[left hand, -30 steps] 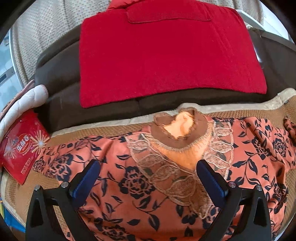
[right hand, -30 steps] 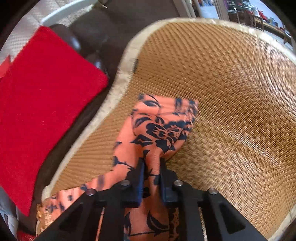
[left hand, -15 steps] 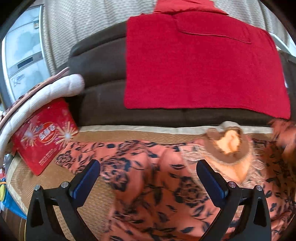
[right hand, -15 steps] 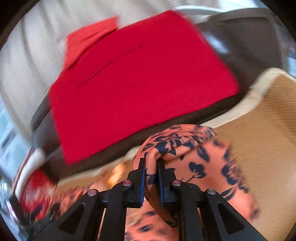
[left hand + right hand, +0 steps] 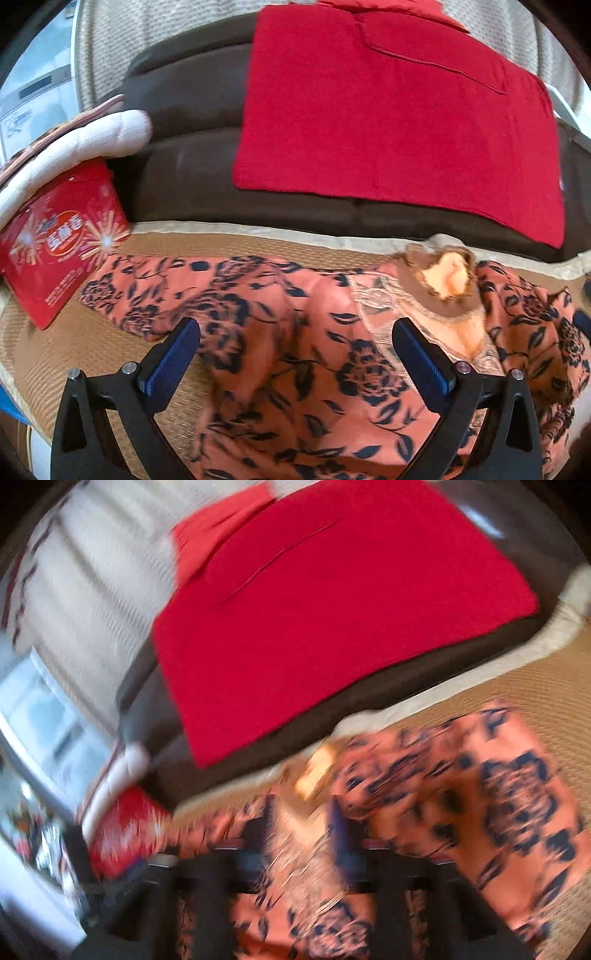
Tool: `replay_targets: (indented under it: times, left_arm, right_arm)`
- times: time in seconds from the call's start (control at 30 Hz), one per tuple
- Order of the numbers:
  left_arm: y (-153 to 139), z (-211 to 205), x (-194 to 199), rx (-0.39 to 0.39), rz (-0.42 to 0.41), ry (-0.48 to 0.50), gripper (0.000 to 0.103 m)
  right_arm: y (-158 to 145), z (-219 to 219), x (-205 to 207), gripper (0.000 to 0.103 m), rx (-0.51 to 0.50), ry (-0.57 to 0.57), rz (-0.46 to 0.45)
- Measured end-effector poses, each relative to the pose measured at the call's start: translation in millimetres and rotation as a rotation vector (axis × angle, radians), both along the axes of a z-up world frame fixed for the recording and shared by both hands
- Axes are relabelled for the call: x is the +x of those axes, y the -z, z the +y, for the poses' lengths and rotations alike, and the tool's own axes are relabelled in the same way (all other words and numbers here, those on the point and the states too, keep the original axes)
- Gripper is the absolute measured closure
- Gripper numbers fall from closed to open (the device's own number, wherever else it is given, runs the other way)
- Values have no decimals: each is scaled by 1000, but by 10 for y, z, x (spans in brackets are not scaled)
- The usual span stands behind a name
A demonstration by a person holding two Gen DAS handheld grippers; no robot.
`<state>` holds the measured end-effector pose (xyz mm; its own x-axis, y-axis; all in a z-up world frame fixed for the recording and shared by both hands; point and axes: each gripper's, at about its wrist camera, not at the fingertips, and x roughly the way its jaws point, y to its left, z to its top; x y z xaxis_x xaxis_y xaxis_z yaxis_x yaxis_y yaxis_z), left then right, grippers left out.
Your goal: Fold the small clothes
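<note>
Thin printed cloth blouse (image 5: 303, 332) on a rough woven mat (image 5: 74, 350); behind the mat, matt red knit (image 5: 388, 110) over smooth brown leather sofa (image 5: 184, 166).

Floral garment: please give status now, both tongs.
Left tongs open, empty, above floral garment. Right tongs just opened, sleeve released. Garment on woven mat, sleeve folded inward. Red packet near left sleeve.
</note>
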<state>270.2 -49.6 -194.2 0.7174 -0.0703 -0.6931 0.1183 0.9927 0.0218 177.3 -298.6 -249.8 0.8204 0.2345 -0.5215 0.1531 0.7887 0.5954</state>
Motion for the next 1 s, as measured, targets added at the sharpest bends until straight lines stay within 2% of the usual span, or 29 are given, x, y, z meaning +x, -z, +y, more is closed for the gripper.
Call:
replay_targets:
  times: [0.07,0.13,0.17,0.23,0.27,0.33,0.37,0.43,0.47,0.57,0.6,0.63,0.67,0.77,0.83,0.87,0.93,1.0]
  left_arm:
    - [11,-105,-13,-3,8,20,0]
    - [37,-196,-26,2,19,34,0]
    - [44,-221,-28,6,23,38,0]
    - [62,-279,-38,20,27,47,0]
    - [69,-286,-39,24,29,52,0]
    - [67,-277,-34,31,31,54,0]
    - [58,-252,-31,32,29,48,0]
    - [29,-168,-22,31,27,32,0]
    - [14,-106,-11,27,23,19,0]
    - [-48,117,14,21,2,-32,0]
    - [-71,215,26,20,-6,-59,0]
    - [-90,313,41,15,-11,-86,0]
    - [-108,406,53,4,-14,-111,0]
    - [-142,657,65,-43,-15,-167,0]
    - [-147,733,64,-69,-9,-174,0]
    - [-138,740,55,-82,-1,-163,0]
    - [-85,707,74,-137,43,-102,0]
    - [23,646,118,-233,134,-9,0]
  right_arm:
    - [96,-250,7,9,51,98,-26]
    - [199,-419,150,13,137,76,16]
    - [289,-486,276,22,187,57,39]
    - [415,-592,500,26,221,60,106]
    - [515,-601,593,31,240,58,147]
    - [665,-562,743,52,271,40,212]
    - [708,-512,809,71,275,18,227]
    - [569,-305,888,73,189,-38,175]
    - [453,-170,875,73,145,-85,123]
    - [98,275,842,70,120,-291,-18]
    - [7,468,813,59,87,-366,-32]
    - [-29,629,800,40,52,-428,-30]
    - [-32,731,792,9,28,-466,-19]
    - [8,828,693,9,-48,-485,-2]
    - [28,615,619,10,-6,-417,3]
    - [38,396,583,10,53,-343,-13]
    - [30,-2,454,11,97,-204,-29]
    - [24,-233,367,24,102,-114,-38]
